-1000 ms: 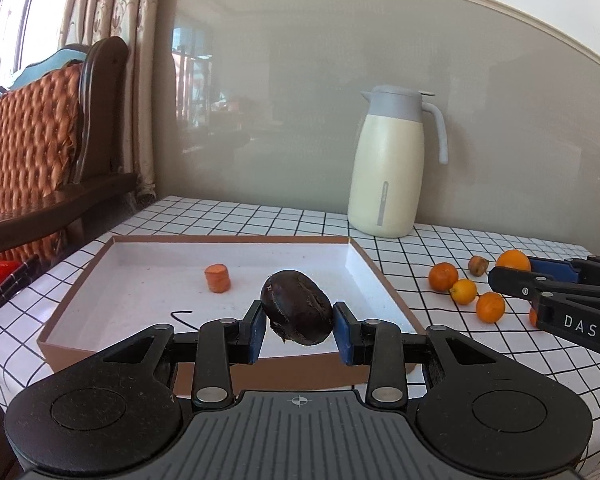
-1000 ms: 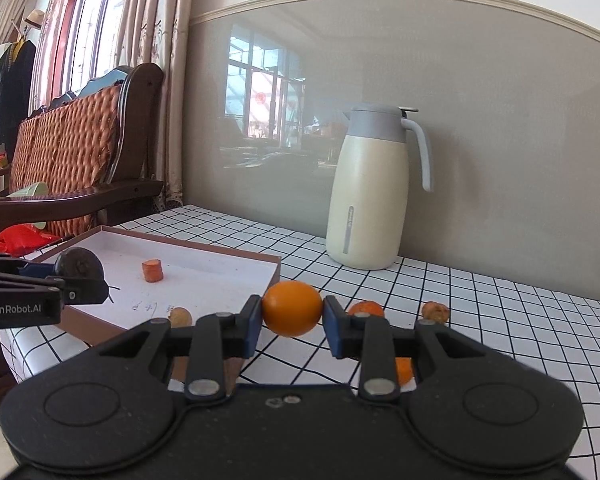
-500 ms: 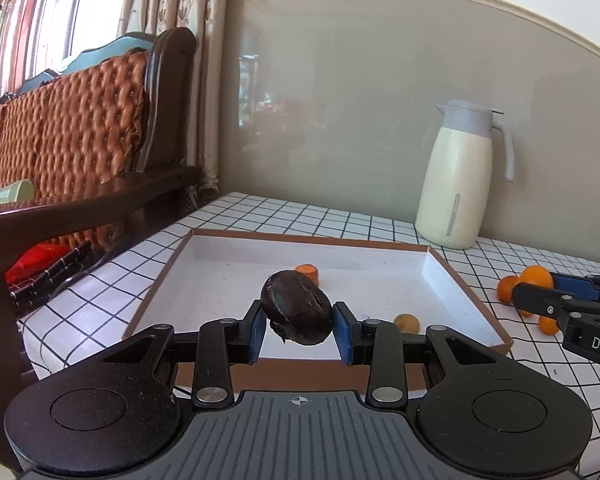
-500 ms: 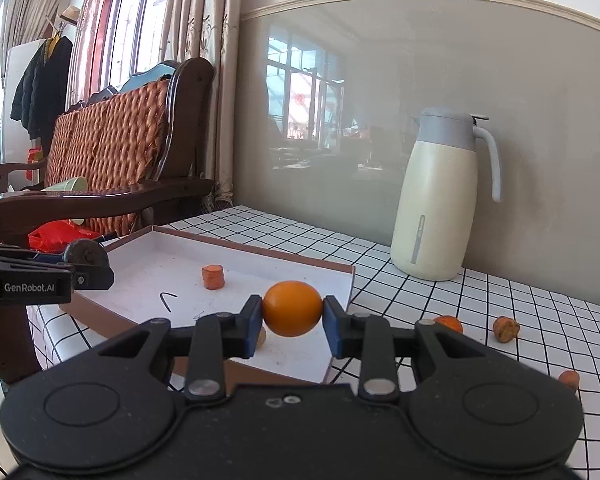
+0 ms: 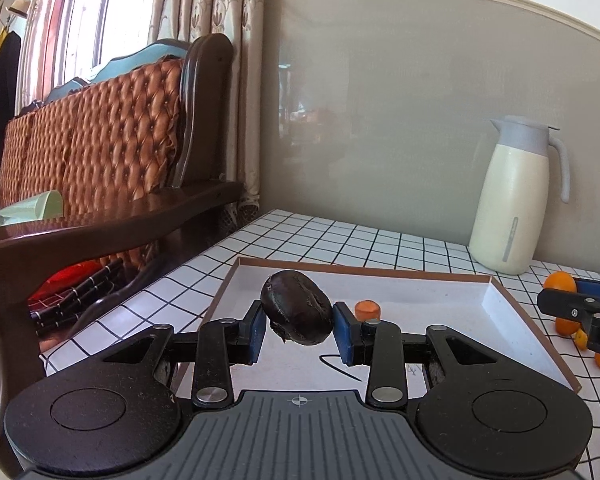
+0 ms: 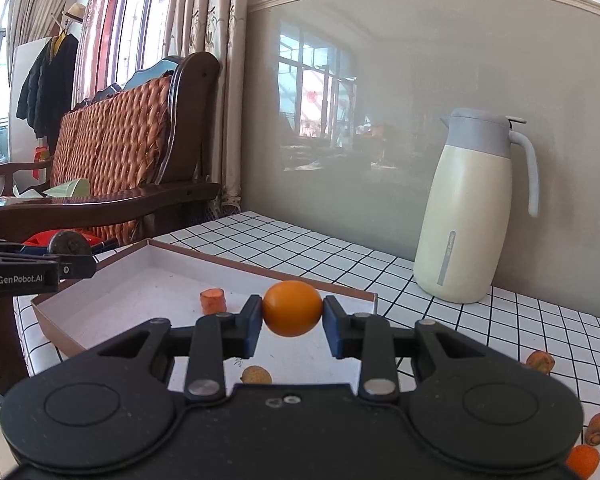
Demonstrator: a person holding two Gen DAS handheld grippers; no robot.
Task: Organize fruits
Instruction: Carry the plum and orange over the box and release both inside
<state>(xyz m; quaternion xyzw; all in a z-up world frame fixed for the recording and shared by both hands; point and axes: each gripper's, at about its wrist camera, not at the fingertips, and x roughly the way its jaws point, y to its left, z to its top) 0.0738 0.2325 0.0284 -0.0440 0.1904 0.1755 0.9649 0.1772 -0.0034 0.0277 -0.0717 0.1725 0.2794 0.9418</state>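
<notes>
My left gripper (image 5: 298,326) is shut on a dark wrinkled fruit (image 5: 296,312) and holds it above the near left part of the shallow brown-rimmed white box (image 5: 500,320). My right gripper (image 6: 292,322) is shut on an orange (image 6: 292,307), held above the box (image 6: 100,300) near its right side. Inside the box lie a carrot piece (image 6: 213,300) and a small yellow-brown fruit (image 6: 256,375). The carrot piece also shows in the left wrist view (image 5: 367,309). The right gripper shows at the right edge of the left wrist view (image 5: 580,316), the left gripper at the left edge of the right wrist view (image 6: 40,268).
A cream thermos jug (image 6: 468,208) stands at the back of the checked table (image 6: 500,340). Several small orange fruits and carrot pieces lie right of the box (image 6: 540,360) (image 5: 568,324). A wooden bench with a woven back (image 5: 100,152) stands to the left of the table.
Both grippers have swung left and moved over the box, each still holding its fruit. The jug and loose fruits have shifted right in both views.
</notes>
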